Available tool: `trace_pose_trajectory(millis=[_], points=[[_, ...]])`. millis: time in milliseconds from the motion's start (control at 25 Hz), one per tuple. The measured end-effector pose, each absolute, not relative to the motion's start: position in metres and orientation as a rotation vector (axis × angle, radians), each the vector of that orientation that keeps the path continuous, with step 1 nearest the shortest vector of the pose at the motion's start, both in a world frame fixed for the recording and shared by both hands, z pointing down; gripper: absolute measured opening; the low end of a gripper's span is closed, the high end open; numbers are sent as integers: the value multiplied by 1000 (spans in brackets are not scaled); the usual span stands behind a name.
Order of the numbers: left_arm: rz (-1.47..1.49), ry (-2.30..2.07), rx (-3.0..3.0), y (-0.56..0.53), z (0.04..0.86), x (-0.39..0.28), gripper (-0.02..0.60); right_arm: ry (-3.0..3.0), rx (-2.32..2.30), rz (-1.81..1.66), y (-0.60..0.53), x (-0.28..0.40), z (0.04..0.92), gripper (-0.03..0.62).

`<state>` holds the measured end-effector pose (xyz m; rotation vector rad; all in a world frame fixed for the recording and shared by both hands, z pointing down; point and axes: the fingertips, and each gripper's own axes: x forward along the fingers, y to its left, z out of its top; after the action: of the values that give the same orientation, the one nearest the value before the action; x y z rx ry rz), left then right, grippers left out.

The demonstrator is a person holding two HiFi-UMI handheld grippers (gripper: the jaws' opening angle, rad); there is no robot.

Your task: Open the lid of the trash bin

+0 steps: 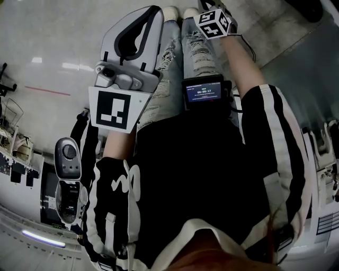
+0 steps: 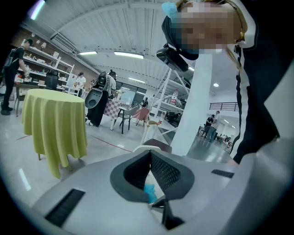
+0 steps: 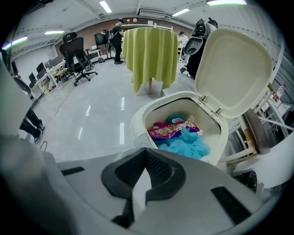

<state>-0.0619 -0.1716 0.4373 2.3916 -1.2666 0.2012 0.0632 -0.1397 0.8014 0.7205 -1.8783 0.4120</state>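
The cream trash bin (image 3: 140, 120) stands on the floor just ahead of my right gripper (image 3: 146, 151), and its lid (image 3: 234, 69) is tilted up and back on its hinges. Inside lie crumpled blue material (image 3: 188, 144) and a purple snack packet (image 3: 167, 129). The right gripper is shut on nothing, a short way off the bin's near rim. My left gripper (image 2: 150, 152) is also shut and empty, and points up into the room, away from the bin. In the head view the left gripper (image 1: 153, 13) is held before the person's legs. Only the right gripper's marker cube (image 1: 214, 22) shows there, and the bin is out of sight.
A round table under a yellow cloth (image 3: 151, 50) stands behind the bin and shows again as the yellow table (image 2: 55, 124). An office chair (image 3: 76, 55) and desks are far left. A white column (image 2: 195, 105) and wooden shelving (image 3: 257, 137) flank the bin. People stand far off.
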Motion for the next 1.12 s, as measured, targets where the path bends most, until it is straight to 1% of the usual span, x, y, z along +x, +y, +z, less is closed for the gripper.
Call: trace_pose_trajectory(millis=[760,1120], points=[[211,-1246,2422,-164,432,-57,8,-1823,713,501,-142,69,803,9],[210,-1242,2432,-164,428,-55,8,-1811,686,491,-144,67,801,9]])
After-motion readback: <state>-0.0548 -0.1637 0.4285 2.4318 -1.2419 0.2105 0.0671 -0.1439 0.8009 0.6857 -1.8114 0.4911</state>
